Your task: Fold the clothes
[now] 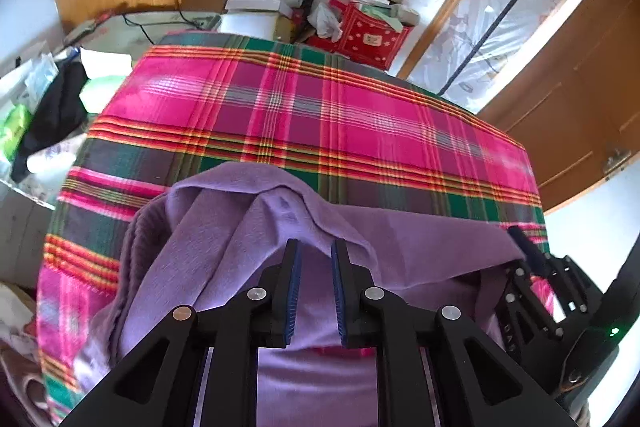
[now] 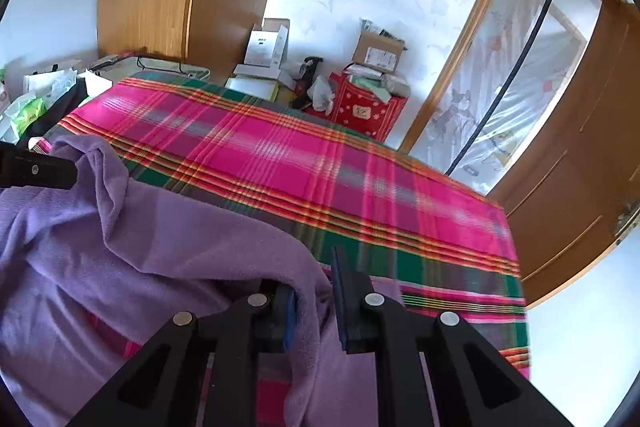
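Plaid bedspread (image 1: 320, 115) bears purple garment (image 1: 224, 227) between both jaws.

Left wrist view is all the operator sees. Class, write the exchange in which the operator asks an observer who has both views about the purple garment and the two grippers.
Operator: Is cloth between the right gripper's jaws?
Observer: Yes. On the right gripper, the purple garment drapes over one finger and fills the gap. I cannot tell whether it is clamped.
Operator: How does my left gripper look from that side?
Observer: The left gripper has its tip against a raised bunch of the garment, above the plaid bedspread.
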The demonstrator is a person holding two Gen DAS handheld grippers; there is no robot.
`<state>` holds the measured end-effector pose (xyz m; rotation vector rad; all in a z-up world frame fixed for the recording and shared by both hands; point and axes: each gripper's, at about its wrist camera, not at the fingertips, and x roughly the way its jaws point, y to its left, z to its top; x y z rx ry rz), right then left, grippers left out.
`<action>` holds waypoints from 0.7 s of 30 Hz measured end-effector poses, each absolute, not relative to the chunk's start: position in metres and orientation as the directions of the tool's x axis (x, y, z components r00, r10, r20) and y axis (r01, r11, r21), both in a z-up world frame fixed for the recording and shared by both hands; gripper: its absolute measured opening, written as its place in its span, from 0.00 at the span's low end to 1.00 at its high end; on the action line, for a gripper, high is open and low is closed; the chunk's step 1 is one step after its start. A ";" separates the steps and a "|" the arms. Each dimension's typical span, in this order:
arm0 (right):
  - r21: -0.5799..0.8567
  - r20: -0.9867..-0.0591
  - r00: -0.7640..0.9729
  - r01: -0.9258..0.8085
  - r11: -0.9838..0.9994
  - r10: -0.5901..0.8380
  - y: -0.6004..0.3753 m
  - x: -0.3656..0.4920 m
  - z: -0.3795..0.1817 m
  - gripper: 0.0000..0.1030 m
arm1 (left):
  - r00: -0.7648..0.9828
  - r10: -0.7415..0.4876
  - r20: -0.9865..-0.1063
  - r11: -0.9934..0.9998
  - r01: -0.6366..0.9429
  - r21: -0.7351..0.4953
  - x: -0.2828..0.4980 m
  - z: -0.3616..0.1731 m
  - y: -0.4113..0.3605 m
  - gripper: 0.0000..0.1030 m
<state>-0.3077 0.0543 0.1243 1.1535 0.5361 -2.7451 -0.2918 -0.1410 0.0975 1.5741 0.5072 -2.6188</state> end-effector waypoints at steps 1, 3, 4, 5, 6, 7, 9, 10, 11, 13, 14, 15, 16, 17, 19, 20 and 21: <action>-0.280 -0.707 -0.707 0.240 -0.929 0.030 0.055 -0.304 0.131 0.14 | -0.476 0.117 -0.871 -0.951 0.199 -0.237 -0.288 0.103 -0.138 0.15; -0.265 -0.699 -0.715 0.240 -0.934 0.014 0.060 -0.298 0.145 0.14 | -0.463 0.100 -0.881 -0.958 0.194 -0.210 -0.283 0.111 -0.133 0.15; -0.256 -0.695 -0.719 0.240 -0.936 0.005 0.062 -0.295 0.153 0.14 | -0.462 0.098 -0.881 -0.959 0.194 -0.209 -0.280 0.115 -0.130 0.15; -0.256 -0.698 -0.716 0.250 -0.934 -0.001 0.063 -0.292 0.156 0.16 | -0.468 0.102 -0.878 -0.959 0.189 -0.212 -0.276 0.119 -0.128 0.16; -0.257 -0.702 -0.712 0.262 -0.930 -0.007 0.064 -0.289 0.158 0.17 | -0.474 0.106 -0.874 -0.959 0.184 -0.216 -0.272 0.122 -0.125 0.20; -0.272 -0.703 -0.711 0.269 -0.924 0.000 0.064 -0.288 0.158 0.17 | -0.473 0.119 -0.873 -0.960 0.168 -0.222 -0.269 0.124 -0.121 0.24; -0.298 -0.709 -0.705 0.282 -0.912 0.014 0.064 -0.284 0.152 0.17 | -0.454 0.125 -0.882 -0.963 0.158 -0.217 -0.266 0.116 -0.120 0.24; -0.292 -0.720 -0.694 0.292 -0.911 0.009 0.065 -0.283 0.148 0.17 | -0.444 0.127 -0.887 -0.965 0.153 -0.214 -0.264 0.111 -0.119 0.24; -0.283 -0.732 -0.682 0.302 -0.910 0.001 0.067 -0.282 0.143 0.17 | -0.434 0.129 -0.891 -0.966 0.148 -0.212 -0.263 0.107 -0.118 0.24; -0.254 -0.760 -0.650 0.324 -0.911 -0.020 0.073 -0.281 0.134 0.17 | -0.415 0.133 -0.900 -0.969 0.138 -0.207 -0.260 0.099 -0.117 0.24; -0.246 -0.768 -0.640 0.330 -0.911 -0.025 0.076 -0.279 0.130 0.17 | -0.405 0.135 -0.904 -0.970 0.133 -0.204 -0.258 0.095 -0.116 0.24; -0.242 -0.767 -0.641 0.329 -0.913 -0.027 0.081 -0.278 0.132 0.17 | -0.394 0.137 -0.909 -0.971 0.128 -0.202 -0.257 0.090 -0.115 0.24; -0.240 -0.765 -0.643 0.327 -0.914 -0.029 0.087 -0.276 0.133 0.17 | -0.384 0.139 -0.913 -0.972 0.123 -0.200 -0.255 0.086 -0.115 0.24; -0.237 -0.763 -0.645 0.325 -0.916 -0.031 0.092 -0.274 0.135 0.17 | -0.374 0.141 -0.917 -0.973 0.118 -0.197 -0.253 0.082 -0.114 0.24; -0.231 -0.759 -0.650 0.321 -0.918 -0.036 0.103 -0.271 0.139 0.17 | -0.362 0.149 -0.920 -0.974 0.106 -0.200 -0.248 0.074 -0.113 0.24; -0.229 -0.757 -0.652 0.319 -0.920 -0.038 0.109 -0.269 0.140 0.19 | -0.361 0.157 -0.919 -0.974 0.099 -0.205 -0.243 0.071 -0.113 0.24; -0.226 -0.755 -0.655 0.317 -0.921 -0.040 0.114 -0.268 0.142 0.19 | -0.364 0.166 -0.916 -0.972 0.097 -0.214 -0.239 0.069 -0.113 0.24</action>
